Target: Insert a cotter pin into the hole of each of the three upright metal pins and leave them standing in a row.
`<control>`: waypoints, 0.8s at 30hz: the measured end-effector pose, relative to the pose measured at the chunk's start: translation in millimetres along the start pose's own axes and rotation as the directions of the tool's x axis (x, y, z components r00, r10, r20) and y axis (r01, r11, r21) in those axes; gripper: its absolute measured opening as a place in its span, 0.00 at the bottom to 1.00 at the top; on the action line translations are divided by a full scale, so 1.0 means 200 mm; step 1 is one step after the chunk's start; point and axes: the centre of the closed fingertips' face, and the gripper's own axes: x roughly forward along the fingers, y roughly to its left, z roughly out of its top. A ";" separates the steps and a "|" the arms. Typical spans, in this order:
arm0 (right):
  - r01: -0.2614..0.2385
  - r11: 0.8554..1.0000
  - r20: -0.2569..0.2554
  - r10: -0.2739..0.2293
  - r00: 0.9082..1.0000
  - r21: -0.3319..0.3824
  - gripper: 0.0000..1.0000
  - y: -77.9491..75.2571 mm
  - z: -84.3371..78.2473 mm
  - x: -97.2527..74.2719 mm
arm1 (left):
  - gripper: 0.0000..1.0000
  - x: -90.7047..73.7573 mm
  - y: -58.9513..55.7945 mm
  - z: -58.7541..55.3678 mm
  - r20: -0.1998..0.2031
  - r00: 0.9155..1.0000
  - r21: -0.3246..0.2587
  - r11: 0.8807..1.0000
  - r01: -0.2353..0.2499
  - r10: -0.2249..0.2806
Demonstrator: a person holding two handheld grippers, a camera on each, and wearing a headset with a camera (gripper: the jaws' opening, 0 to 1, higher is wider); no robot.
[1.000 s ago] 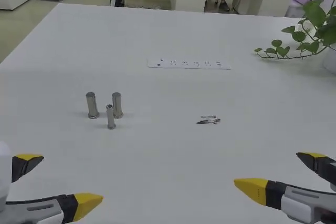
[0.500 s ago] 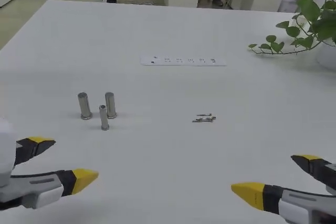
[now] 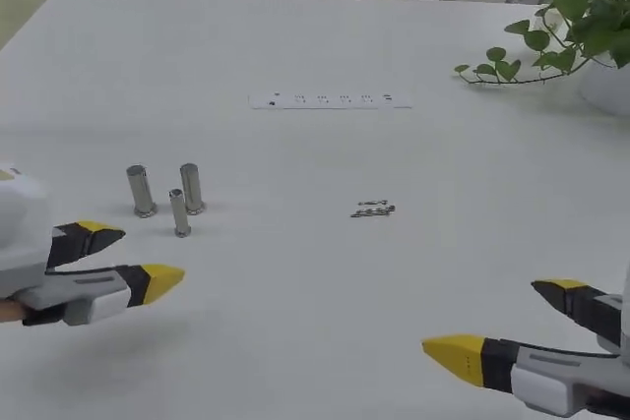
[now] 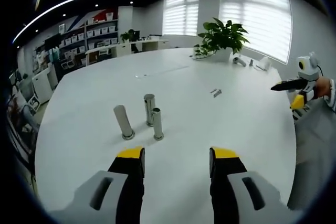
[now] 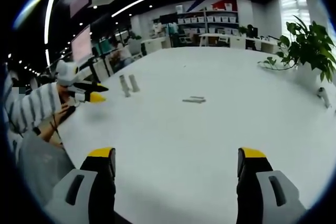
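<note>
Three upright metal pins [image 3: 164,196] stand close together on the white table [image 3: 315,272] at the left; in the left gripper view the pins [image 4: 142,120] rise just ahead of the jaws. A small heap of cotter pins [image 3: 372,210] lies near the middle, the same cotter pins [image 5: 193,99] ahead in the right gripper view. My left gripper [image 3: 143,253] hovers open below the metal pins, holding nothing. Open and holding nothing as well, my right gripper [image 3: 512,327] hangs at the lower right, well short of the cotter pins.
A white power strip [image 3: 330,100] lies flat beyond the parts. A potted plant [image 3: 576,22] trails leaves over the far right corner. Office chairs and desks stand past the table's far edge.
The head camera has tilted down, so everything sits higher in the picture. My left gripper has risen toward the metal pins. My right gripper stays low at the right.
</note>
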 end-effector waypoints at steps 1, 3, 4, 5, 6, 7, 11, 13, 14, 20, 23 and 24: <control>0.000 1.000 -0.001 0.000 1.000 0.000 0.98 0.00 0.00 0.00 | 0.46 0.01 0.02 0.02 0.015 1.000 0.020 1.000 -0.014 0.014; 0.000 1.000 -0.005 0.000 1.000 0.003 0.98 0.00 -0.01 0.00 | 0.38 0.04 0.05 0.03 0.016 0.999 0.013 1.000 -0.029 0.028; -0.001 1.000 -0.006 0.001 1.000 0.004 0.98 0.00 -0.01 0.00 | 0.35 0.05 0.06 0.03 0.017 0.999 0.011 1.000 -0.029 0.029; -0.002 1.000 -0.005 0.002 1.000 0.006 0.97 0.00 -0.01 0.00 | 0.35 0.06 0.06 0.04 0.019 0.999 0.013 0.999 -0.030 0.030; -0.002 1.000 -0.005 0.002 1.000 0.008 0.97 0.00 -0.01 0.00 | 0.35 0.07 0.07 0.04 0.021 0.999 0.014 0.999 -0.035 0.035; -0.004 1.000 -0.006 0.004 1.000 0.010 0.97 0.01 -0.01 0.00 | 0.35 0.09 0.08 0.04 0.023 0.999 0.013 0.999 -0.039 0.039; -0.008 1.000 -0.010 0.008 1.000 0.014 0.97 0.01 -0.02 0.00 | 0.31 0.14 0.09 0.05 0.028 0.999 -0.002 1.000 -0.029 0.029; -0.008 1.000 -0.012 0.008 1.000 0.015 0.97 0.01 -0.02 0.00 | 0.29 0.16 0.10 0.05 0.027 0.999 -0.008 1.000 -0.026 0.026; -0.008 1.000 -0.013 0.008 1.000 0.014 0.97 0.01 -0.03 0.00 | 0.29 0.18 0.10 0.05 0.024 0.999 -0.011 1.000 -0.026 0.027; -0.017 1.000 -0.017 0.017 1.000 0.014 0.97 0.03 -0.02 0.00 | 0.25 0.24 0.13 0.07 0.019 0.999 -0.018 0.999 -0.038 0.038; -0.020 1.000 -0.008 0.020 1.000 -0.007 0.95 0.04 -0.02 0.00 | 0.20 0.27 0.13 0.08 0.026 0.999 -0.027 0.999 -0.038 0.038; -0.020 1.000 -0.009 0.020 1.000 -0.008 0.95 0.04 -0.02 0.00 | 0.20 0.28 0.13 0.08 0.026 0.999 -0.034 0.999 -0.040 0.040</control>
